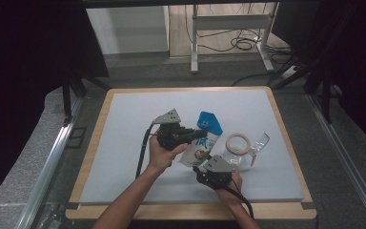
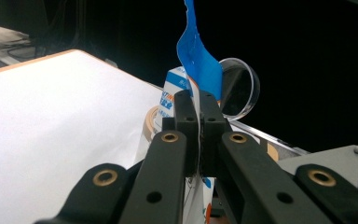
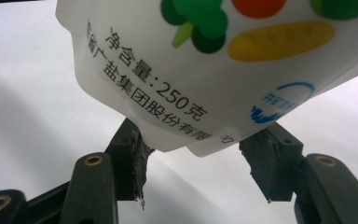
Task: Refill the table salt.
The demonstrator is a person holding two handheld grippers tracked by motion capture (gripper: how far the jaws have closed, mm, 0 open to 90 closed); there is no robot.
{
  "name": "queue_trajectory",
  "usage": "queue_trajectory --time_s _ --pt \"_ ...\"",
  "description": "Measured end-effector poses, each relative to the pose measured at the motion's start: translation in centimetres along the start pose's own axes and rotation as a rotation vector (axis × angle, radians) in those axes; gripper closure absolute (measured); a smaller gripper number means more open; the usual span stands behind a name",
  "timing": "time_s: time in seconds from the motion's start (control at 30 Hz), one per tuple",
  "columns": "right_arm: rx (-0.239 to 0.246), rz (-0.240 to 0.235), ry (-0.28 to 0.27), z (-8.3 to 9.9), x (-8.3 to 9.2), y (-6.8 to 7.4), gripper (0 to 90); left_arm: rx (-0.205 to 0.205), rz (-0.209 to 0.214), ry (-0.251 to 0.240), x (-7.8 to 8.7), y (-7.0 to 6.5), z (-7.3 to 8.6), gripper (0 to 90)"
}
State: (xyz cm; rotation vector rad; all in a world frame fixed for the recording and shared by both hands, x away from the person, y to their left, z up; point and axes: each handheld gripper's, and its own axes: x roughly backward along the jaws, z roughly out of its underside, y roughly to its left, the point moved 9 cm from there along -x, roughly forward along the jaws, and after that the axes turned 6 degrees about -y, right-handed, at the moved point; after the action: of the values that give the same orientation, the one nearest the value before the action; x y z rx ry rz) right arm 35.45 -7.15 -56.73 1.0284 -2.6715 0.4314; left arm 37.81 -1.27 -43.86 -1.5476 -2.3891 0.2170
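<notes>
Pouch (image 3: 205,70) print between right gripper (image 3: 191,163) pads

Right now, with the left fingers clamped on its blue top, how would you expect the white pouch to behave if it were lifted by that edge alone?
The white pouch probably hangs floppy: its blue top already curls above the clamped left gripper. Its rounded, bulging bottom suggests loose contents that could shift. The glossy film looks slippery, so the open right gripper may need a firm pinch.

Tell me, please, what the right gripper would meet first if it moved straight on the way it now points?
Most likely the bottom corner of the white pouch, already between the right gripper jaws, which look just clear of it.
</notes>
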Motion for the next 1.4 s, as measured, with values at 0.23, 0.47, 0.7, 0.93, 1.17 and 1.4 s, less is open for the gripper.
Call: queue_trajectory --time_s 0.23,0.47,0.7,0.93,1.17,1.4 --pt "-0.020 -0.011 0.001 0.1 0.0 0.2 45.2 0.009 0.005 0.005 -0.5 0.1 0.0 89.9" --pt "-0.028 -0.014 0.004 0.3 0.0 0.2 45.4 0.012 0.008 0.011 -0.8 0.2 0.1 90.0" --pt "-0.046 -0.017 0.016 0.5 0.2 0.5 45.4 0.020 0.019 0.020 -1.1 0.3 0.3 89.9" --pt "-0.065 -0.008 0.017 0.6 0.4 0.5 45.3 0.023 0.027 0.033 -1.6 0.1 0.2 89.9" --pt "-0.092 0.002 0.009 0.5 0.7 0.4 45.4 0.010 0.035 0.059 -2.1 0.0 0.0 90.0" --pt "-0.117 0.024 0.002 0.5 0.8 0.3 45.3 -0.007 0.051 0.098 -2.7 -0.2 -0.2 89.9"
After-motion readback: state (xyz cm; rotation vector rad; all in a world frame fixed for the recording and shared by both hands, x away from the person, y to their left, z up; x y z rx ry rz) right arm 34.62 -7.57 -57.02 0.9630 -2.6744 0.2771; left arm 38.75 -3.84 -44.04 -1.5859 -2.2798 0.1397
